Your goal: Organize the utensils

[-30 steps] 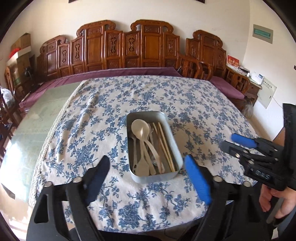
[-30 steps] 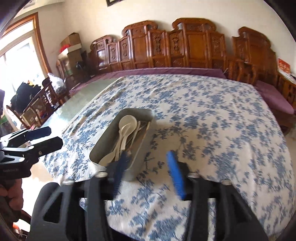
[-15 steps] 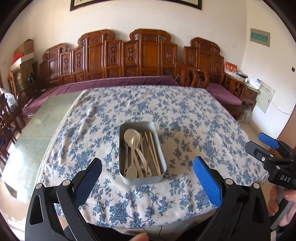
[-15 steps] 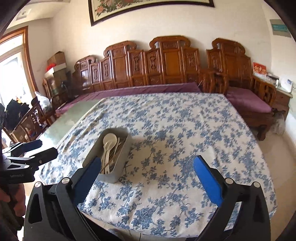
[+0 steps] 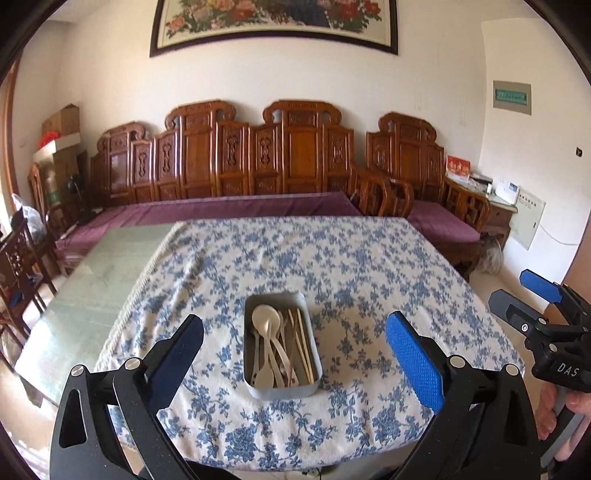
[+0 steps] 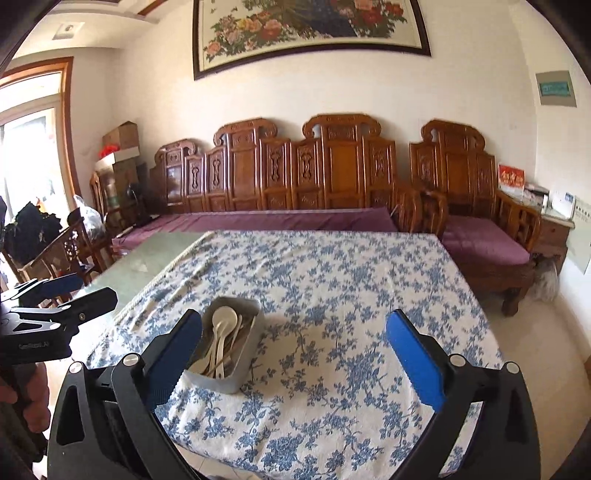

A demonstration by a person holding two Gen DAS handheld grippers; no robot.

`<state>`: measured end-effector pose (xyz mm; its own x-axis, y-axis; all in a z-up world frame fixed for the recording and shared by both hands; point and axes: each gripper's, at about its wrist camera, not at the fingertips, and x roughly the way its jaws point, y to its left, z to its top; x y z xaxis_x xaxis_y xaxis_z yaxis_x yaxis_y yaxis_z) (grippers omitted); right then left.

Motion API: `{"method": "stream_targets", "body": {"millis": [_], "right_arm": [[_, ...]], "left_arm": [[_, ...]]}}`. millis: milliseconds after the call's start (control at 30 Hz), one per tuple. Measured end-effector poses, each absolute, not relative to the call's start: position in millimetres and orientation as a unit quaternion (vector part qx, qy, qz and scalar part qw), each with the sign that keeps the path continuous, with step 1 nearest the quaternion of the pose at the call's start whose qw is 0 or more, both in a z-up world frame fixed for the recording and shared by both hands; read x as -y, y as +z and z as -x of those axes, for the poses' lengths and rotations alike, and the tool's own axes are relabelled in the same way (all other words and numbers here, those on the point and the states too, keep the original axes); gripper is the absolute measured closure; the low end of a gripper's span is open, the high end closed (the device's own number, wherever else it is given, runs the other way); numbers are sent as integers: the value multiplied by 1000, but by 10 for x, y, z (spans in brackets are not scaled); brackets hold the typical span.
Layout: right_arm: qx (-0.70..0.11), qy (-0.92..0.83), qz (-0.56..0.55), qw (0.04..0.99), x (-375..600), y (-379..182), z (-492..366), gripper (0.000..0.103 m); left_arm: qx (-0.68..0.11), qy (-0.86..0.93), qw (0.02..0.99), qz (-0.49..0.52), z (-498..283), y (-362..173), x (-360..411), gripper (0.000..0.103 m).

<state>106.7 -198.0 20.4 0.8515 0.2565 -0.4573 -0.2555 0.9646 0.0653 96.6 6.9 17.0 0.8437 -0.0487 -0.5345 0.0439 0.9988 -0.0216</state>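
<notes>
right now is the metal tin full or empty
Holding utensils, not empty: the metal tin has white spoons and chopsticks lying lengthwise inside, nothing sticking out over its rim.

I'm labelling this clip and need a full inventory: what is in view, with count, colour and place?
Metal tin: one, grey, near edge of the table, open top.
Spoons: several, cream, lying lengthwise in the tin; exact count unclear.
Chopsticks: a few, pale wood, along the tin's right side.
Tablecloth: one, white with blue flowers, covering most of the table.
Table: one, green top bare on the left.
Carved bench: brown wood, purple cushions, along the far wall.
Painting: one, floral, on the wall.
Cardboard boxes: stacked, far left corner.
Left gripper: open, empty, above the near edge.
Right gripper: open, empty, right of the tin.
</notes>
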Motion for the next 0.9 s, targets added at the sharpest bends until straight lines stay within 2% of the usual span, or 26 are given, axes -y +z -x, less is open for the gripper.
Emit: {"method": "stream_targets", "body": {"millis": [367,900], "right_arm": [[-180,125,5,976,1996,568,-789,3],[-177,122,4,977,2023,612,-755,3]], "left_arm": [[-225,-19,974,3,-660,558,-46,8],[-223,-15,975,4,-619,559,-37,8]]}}
